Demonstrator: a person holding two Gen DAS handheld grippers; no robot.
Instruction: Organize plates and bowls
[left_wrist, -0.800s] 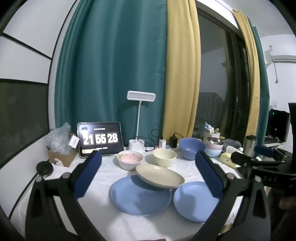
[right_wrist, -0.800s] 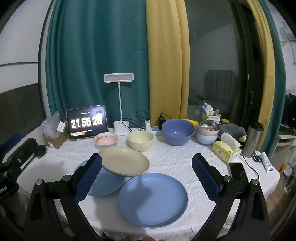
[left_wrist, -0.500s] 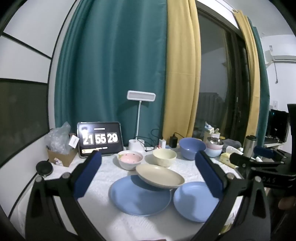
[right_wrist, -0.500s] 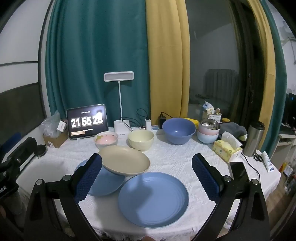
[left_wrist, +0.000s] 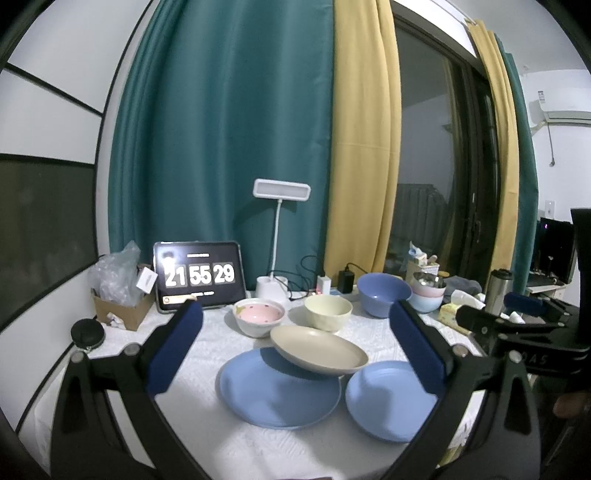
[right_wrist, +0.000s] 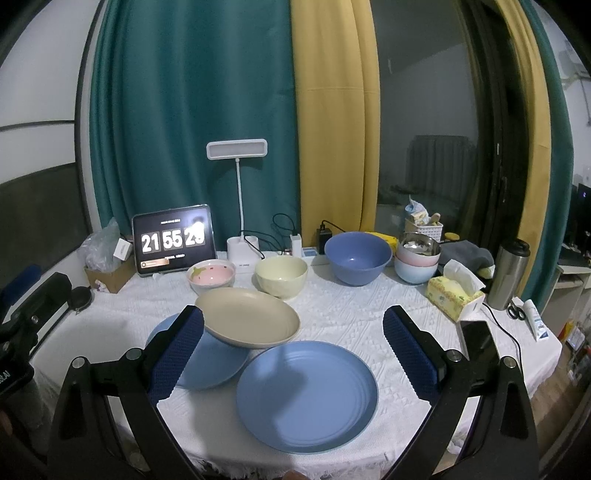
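Both grippers, left and right, are held released above 3 plates; nothing is grasped.

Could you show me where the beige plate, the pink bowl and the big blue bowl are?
beige plate (right_wrist: 247, 317): right wrist view, on its inner surface.
pink bowl (right_wrist: 211, 276): right wrist view, on its pink inside.
big blue bowl (right_wrist: 357, 256): right wrist view, on its inner wall.

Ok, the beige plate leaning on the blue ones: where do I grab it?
Probably the raised near rim of the beige plate, coming in from the front with the open right gripper. It rests tilted across both blue plates, so that edge stands clear for a finger underneath.
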